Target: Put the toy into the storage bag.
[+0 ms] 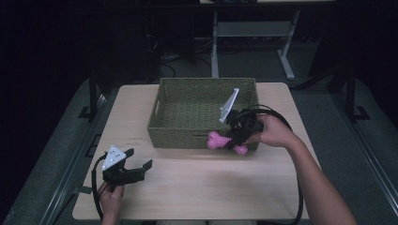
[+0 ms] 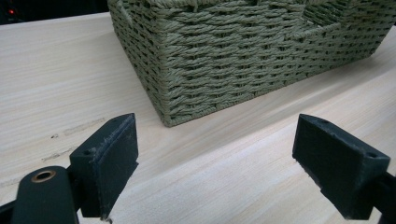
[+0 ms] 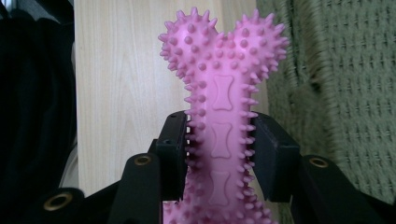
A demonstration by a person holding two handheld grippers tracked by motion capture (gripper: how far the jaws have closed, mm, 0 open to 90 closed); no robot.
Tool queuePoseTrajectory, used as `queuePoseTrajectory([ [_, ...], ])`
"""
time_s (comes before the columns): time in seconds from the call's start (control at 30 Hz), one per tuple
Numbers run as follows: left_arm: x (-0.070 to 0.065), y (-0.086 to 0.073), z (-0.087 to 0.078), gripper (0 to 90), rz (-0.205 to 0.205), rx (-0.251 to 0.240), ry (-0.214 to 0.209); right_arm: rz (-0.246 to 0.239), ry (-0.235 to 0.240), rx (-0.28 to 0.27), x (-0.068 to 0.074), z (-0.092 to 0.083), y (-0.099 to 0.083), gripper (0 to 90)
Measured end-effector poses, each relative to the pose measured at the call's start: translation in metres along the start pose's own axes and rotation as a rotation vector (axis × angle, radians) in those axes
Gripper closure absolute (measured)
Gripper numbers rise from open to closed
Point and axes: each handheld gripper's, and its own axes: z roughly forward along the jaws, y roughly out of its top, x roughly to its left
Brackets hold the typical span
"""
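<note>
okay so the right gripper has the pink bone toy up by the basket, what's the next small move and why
Probably carry the toy a little farther over the rim and into the basket. The right gripper is shut on the pink bone toy, which sits just in front of the basket's near wall, not yet inside. The left gripper rests open on the table, so it needn't move.

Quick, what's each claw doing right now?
Left gripper: open, empty, over the table.
Right gripper: shut on the pink spiky bone toy, beside the basket.
</note>
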Motion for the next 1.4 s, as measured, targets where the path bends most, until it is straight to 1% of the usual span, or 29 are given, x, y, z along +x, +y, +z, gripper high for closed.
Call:
queuePoseTrajectory([
  [0.1,0.0,0.0,0.0,13.8,0.002,0.0,0.001,0.0,-0.011,0.016,-0.006,-0.006,0.003,58.0],
  [0.2,0.0,0.0,0.0,13.9,0.004,0.0,0.003,0.004,-0.013,0.014,-0.009,-0.011,0.005,58.0],
  [0.27,0.001,0.0,0.0,13.8,-0.001,0.0,0.003,0.005,-0.014,-0.005,-0.015,-0.018,0.007,58.0],
  [0.4,0.002,0.0,0.0,13.8,-0.001,-0.003,0.002,0.014,-0.024,0.009,-0.023,-0.023,0.009,58.0],
  [0.47,0.002,0.0,0.0,13.9,0.003,0.001,0.003,0.018,-0.023,0.006,-0.026,-0.025,0.01,58.0],
  [0.57,0.002,0.0,0.0,13.8,-0.002,-0.003,0.004,0.023,-0.021,0.006,-0.033,-0.028,0.011,58.0],
  [0.6,0.002,0.0,0.0,13.8,-0.001,-0.003,0.004,0.025,-0.027,0.008,-0.035,-0.029,0.012,58.0],
  [0.67,0.002,0.0,0.0,13.8,-0.001,-0.001,0.004,0.034,-0.026,-0.001,-0.037,-0.029,0.013,58.0],
  [0.7,0.002,0.0,0.0,13.8,0.002,-0.001,0.005,0.034,-0.025,-0.007,-0.041,-0.03,0.013,58.0],
  [0.8,0.002,0.0,0.0,13.8,-0.003,0.0,0.004,0.043,-0.029,-0.005,-0.047,-0.03,0.014,58.0],
  [0.9,0.002,0.0,0.0,13.9,0.002,-0.001,0.002,0.062,-0.026,-0.012,-0.055,-0.03,0.014,57.9],
  [0.93,0.002,0.0,0.0,13.9,0.002,-0.001,0.002,0.062,-0.026,-0.012,-0.055,-0.03,0.014,57.9],
  [0.97,0.002,0.0,0.0,13.8,0.003,0.001,0.002,0.072,-0.029,-0.013,-0.06,-0.029,0.013,57.9],
  [1.0,0.002,0.0,0.0,13.8,0.003,0.001,0.002,0.072,-0.029,-0.013,-0.06,-0.029,0.013,57.9],
  [1.03,0.002,0.0,0.0,13.8,0.004,0.002,0.003,0.082,-0.032,-0.014,-0.064,-0.029,0.013,57.9],
  [1.1,0.003,0.0,0.0,13.8,-0.005,0.002,0.001,0.086,-0.024,-0.028,-0.068,-0.028,0.012,57.9],
  [1.17,0.003,0.0,0.001,13.8,-0.004,0.0,0.003,0.103,-0.021,-0.026,-0.072,-0.027,0.011,57.9],
  [1.27,0.002,0.0,0.002,13.8,-0.002,0.004,0.007,0.106,-0.024,-0.033,-0.078,-0.025,0.009,57.9],
  [1.3,0.001,0.0,0.001,13.8,0.004,0.005,0.003,0.112,-0.024,-0.033,-0.08,-0.024,0.008,57.9],
  [1.4,0.002,0.0,0.001,13.8,0.001,0.006,0.004,0.127,-0.026,-0.037,-0.085,-0.022,0.005,57.9],
])
